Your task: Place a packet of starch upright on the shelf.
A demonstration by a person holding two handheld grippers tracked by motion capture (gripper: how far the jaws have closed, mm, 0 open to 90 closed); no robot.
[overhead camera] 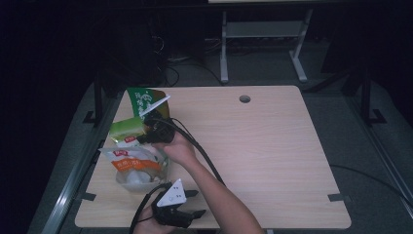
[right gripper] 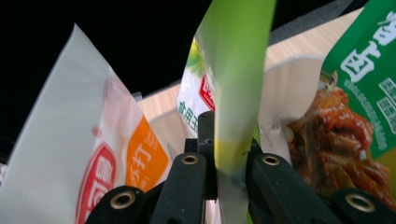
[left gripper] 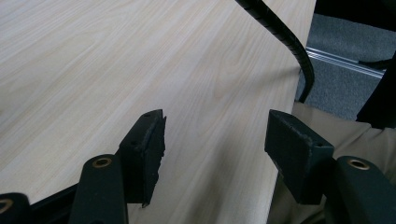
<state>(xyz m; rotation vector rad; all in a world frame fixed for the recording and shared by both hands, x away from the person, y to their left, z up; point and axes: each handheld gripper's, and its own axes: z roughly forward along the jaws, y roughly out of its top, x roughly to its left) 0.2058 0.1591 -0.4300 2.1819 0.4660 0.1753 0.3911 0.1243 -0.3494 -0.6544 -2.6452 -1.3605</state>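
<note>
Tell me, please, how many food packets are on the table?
3, at the table's left edge: a dark green packet farthest back, a light green packet clamped in the right gripper, and a white-and-orange packet nearest the person. Others may hide behind them.

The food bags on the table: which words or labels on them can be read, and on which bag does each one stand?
Green bag: large white Chinese characters, cut off at the edge, not readable whole.
Lime-green bag, clamped in the right gripper: "食用", the rest hidden.
White and orange bag: "打" on the orange; the red logo is blurred.

The high view is dim with dark surroundings and a softly lit counter (overhead camera: 272, 146), while the close green packet (right gripper: 238, 84) blurs in the right gripper view.
</note>
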